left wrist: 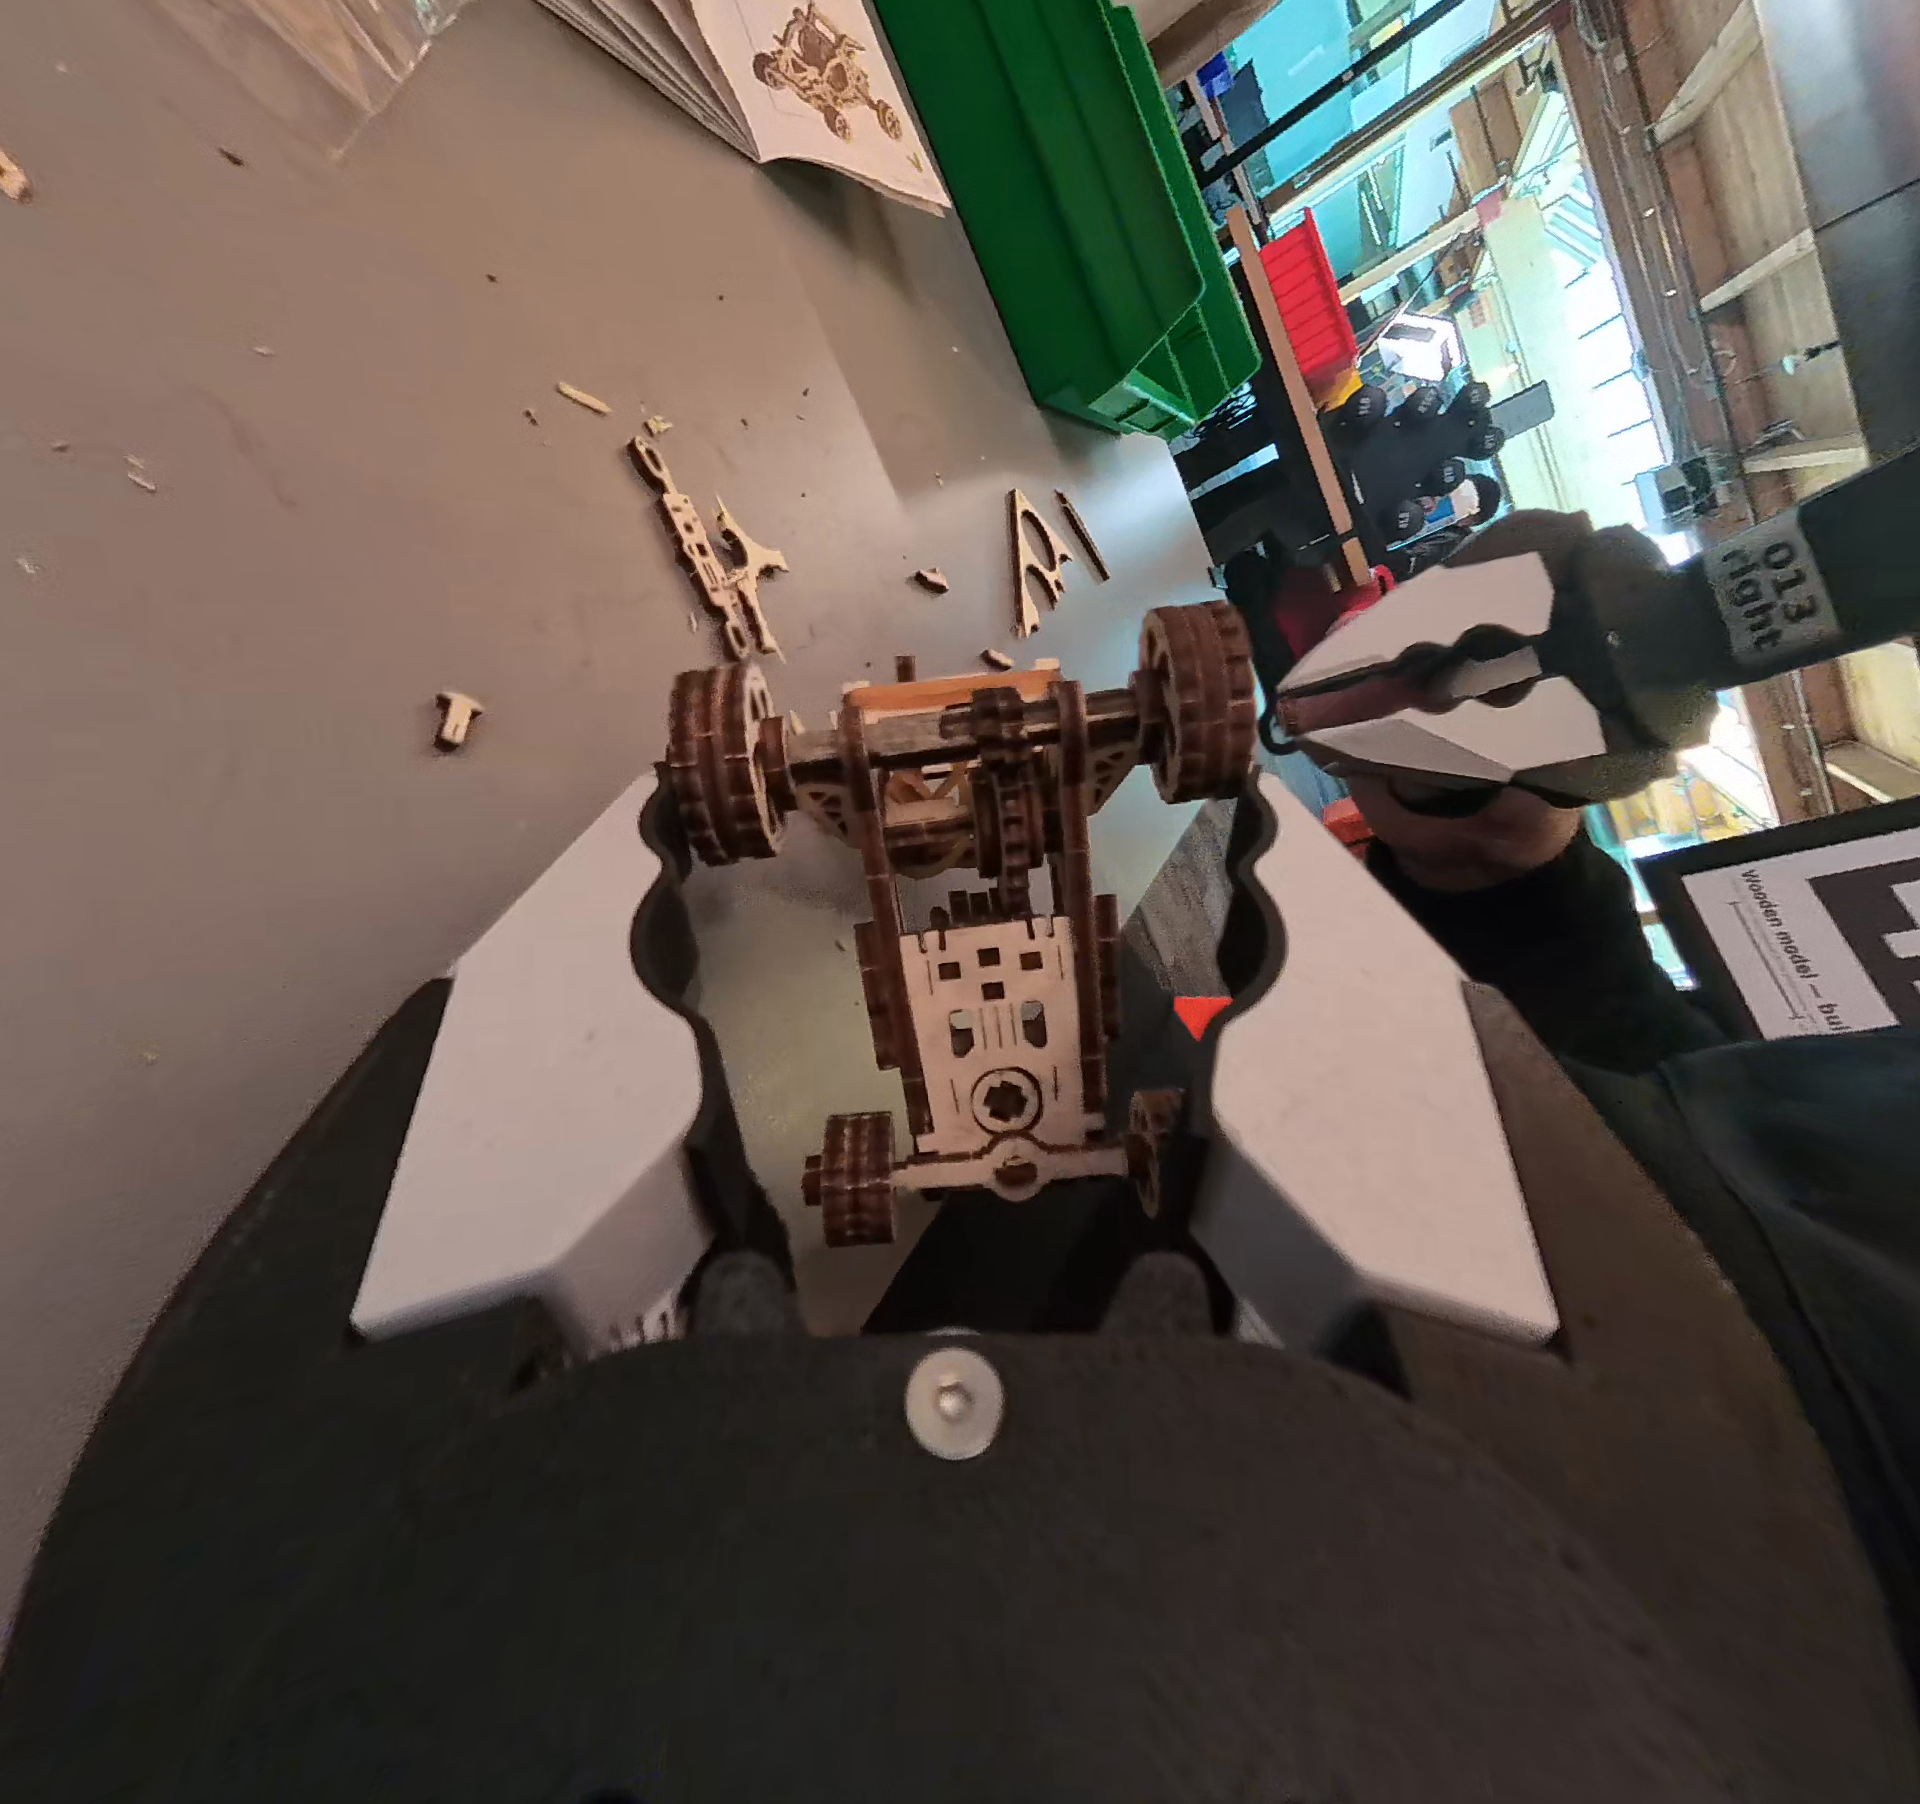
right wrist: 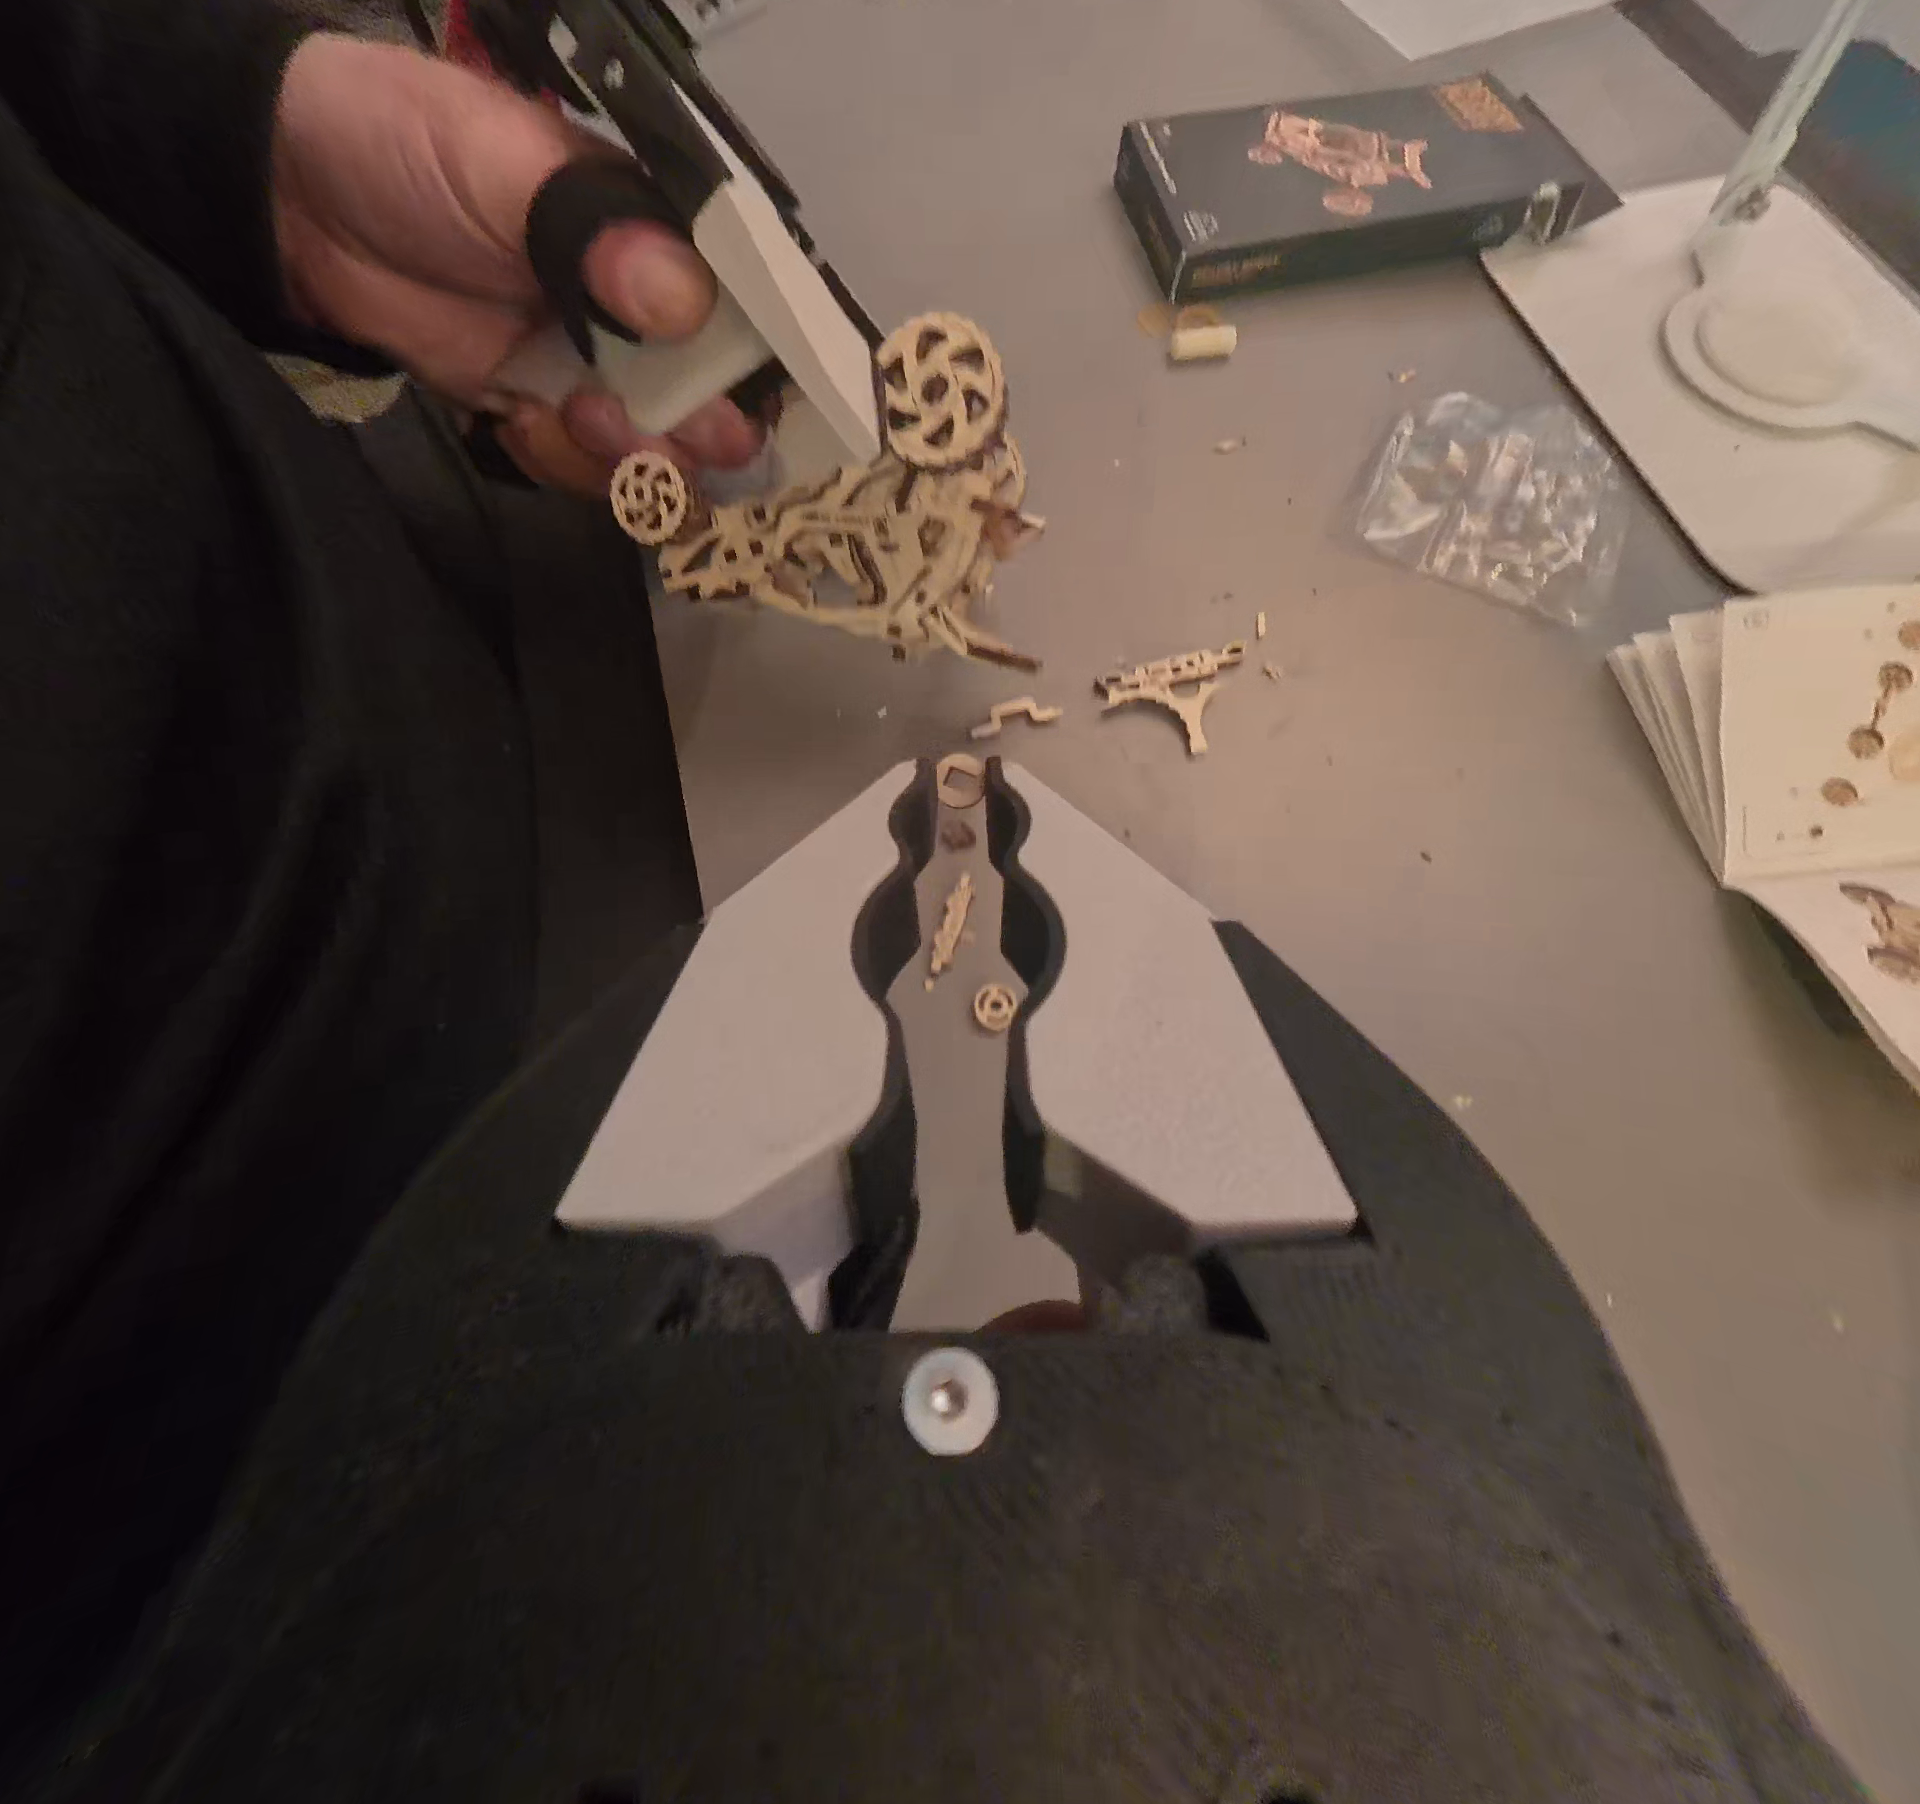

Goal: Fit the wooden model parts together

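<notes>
On my left side, the left tongs (left wrist: pixel 956 819) are spread wide around the wooden buggy (left wrist: pixel 977 881), their tips bearing on the outer faces of the big rear wheels, so the model hangs clear above the grey table (left wrist: pixel 312 611) near its edge. Its long axis runs straight along my fingers: the small front wheels sit close to the camera, the rear axle out at the tips. Moving right, a long fretted strip (right wrist: pixel 1174 689) and a small zigzag piece (right wrist: pixel 1003 715) lie loose on the table, between the model and my other hand. The right tongs (right wrist: pixel 961 783) are pressed nearly together on a small square-holed wooden part (right wrist: pixel 958 780), pinched at the very tips. From the left wrist view those tips sit just beside the rear wheel on my right, so I judge that the right hand is the nearer one and must bring its part sideways toward that axle end.
</notes>
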{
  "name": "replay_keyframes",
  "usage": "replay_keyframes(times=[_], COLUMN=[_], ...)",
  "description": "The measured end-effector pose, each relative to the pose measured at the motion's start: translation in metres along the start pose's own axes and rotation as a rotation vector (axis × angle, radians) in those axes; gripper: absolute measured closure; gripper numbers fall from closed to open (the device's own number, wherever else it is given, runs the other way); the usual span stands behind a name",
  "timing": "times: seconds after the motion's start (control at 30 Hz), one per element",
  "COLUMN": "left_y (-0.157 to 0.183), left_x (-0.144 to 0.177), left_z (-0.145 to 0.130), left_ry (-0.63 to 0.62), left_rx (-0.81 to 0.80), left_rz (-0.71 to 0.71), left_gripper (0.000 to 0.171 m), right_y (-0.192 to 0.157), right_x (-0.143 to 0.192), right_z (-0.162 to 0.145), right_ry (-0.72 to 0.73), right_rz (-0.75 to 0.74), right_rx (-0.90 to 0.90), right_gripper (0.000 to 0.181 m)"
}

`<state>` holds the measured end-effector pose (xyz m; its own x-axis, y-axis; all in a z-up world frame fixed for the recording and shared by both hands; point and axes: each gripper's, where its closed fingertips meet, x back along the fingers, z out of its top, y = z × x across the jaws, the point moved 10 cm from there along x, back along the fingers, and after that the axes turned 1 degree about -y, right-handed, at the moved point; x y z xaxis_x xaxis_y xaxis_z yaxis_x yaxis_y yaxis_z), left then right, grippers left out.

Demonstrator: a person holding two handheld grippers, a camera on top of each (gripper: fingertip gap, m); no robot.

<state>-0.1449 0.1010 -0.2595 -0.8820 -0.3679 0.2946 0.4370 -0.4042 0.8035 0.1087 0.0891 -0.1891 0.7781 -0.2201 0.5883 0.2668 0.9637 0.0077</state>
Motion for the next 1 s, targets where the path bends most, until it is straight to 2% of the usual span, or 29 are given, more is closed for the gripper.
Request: replay_keyframes(times=[0.37, 0.7, 1.0], left_y=[-0.004, -0.007, -0.010], left_x=[-0.004, -0.006, -0.007], left_z=[0.000, 0.000, 0.000], left_ry=[-0.002, -0.019, -0.033], left_rx=[0.062, 0.114, 0.152], left_rz=[-0.048, -0.092, -0.117], left_gripper=[0.071, 0.071, 0.071], right_y=[0.002, 0.014, 0.019], right_x=[-0.049, -0.071, -0.075], right_z=[0.054, 0.062, 0.069], right_ry=[0.057, 0.009, -0.033], right_rz=[0.137, 0.202, 0.221], right_rx=[0.164, 0.247, 0.356], right_gripper=[0.175, 0.175, 0.175])
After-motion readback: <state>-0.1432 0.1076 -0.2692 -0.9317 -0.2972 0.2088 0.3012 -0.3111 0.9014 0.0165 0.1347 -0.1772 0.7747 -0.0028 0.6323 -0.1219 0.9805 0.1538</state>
